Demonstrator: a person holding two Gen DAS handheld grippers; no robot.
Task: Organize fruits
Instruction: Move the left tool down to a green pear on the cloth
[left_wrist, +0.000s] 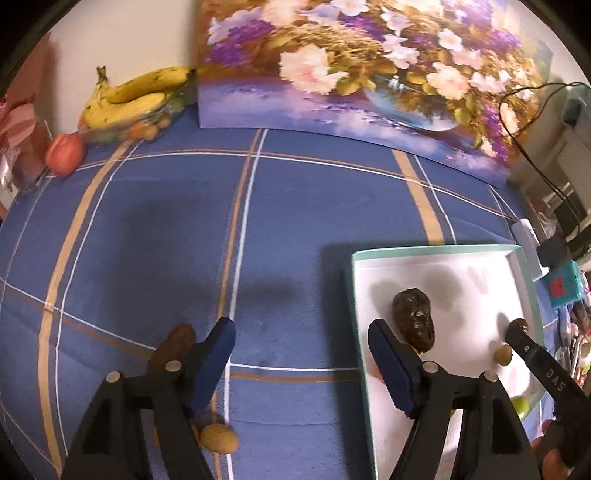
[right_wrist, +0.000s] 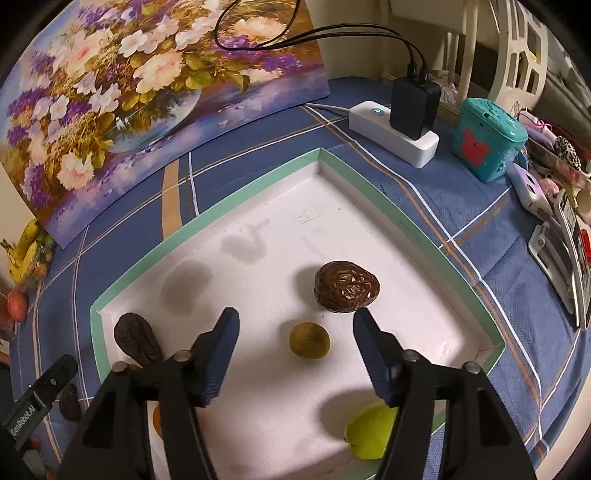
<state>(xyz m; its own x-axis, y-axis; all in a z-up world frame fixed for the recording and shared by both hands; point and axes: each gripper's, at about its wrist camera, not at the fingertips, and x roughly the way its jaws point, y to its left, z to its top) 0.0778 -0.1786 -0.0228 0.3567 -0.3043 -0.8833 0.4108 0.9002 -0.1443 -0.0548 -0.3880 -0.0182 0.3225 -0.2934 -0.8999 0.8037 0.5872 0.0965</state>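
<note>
Right gripper (right_wrist: 295, 325), jaws wide and empty, hovers over the small olive fruit (right_wrist: 309, 339) lying in the tray (right_wrist: 236, 206); left gripper (left_wrist: 303, 343) gapes too; descend straight, close gently.

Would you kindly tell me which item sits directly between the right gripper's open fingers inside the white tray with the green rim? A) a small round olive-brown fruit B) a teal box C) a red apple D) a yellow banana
A: in the right wrist view, the small round olive-brown fruit lies on the floor of the white tray with the green rim, between the open fingers of the right gripper.
</note>
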